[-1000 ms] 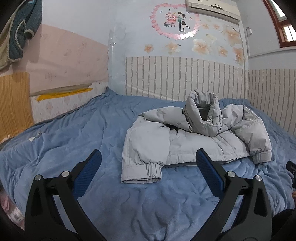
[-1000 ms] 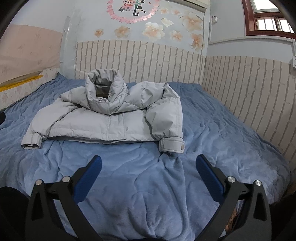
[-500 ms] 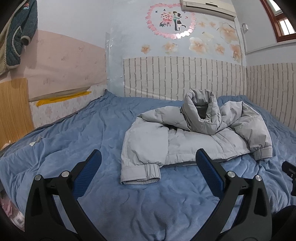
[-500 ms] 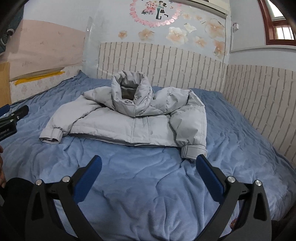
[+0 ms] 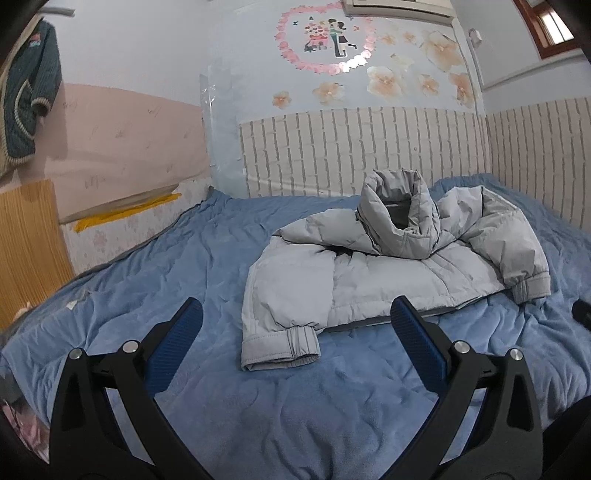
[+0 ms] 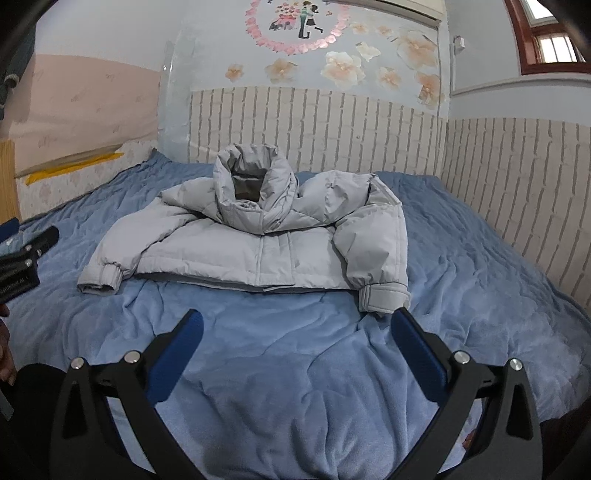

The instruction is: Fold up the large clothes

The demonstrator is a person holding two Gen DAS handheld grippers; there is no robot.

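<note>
Grey puffer jacket [image 5: 391, 273] laid front-up on the blue bed [image 5: 147, 280], 12 o'clock of both tools | left hand-held gripper [image 5: 295, 334] and right hand-held gripper [image 6: 297, 336] held apart, empty | sleeve cuffs [image 5: 280, 341] best pinched first, folded inward flat.

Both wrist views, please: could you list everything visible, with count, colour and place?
puffer jacket: one, light grey, spread on the bed, collar upright
blanket: one, blue, covering the bed
brick-pattern wall panel: white, behind the bed
heart and flower stickers: pink, on the wall
knit garment: one, dark teal, hanging at left
window: one, red-brown frame, upper right
left gripper: open, over the blanket
right gripper: open, over the blanket
</note>
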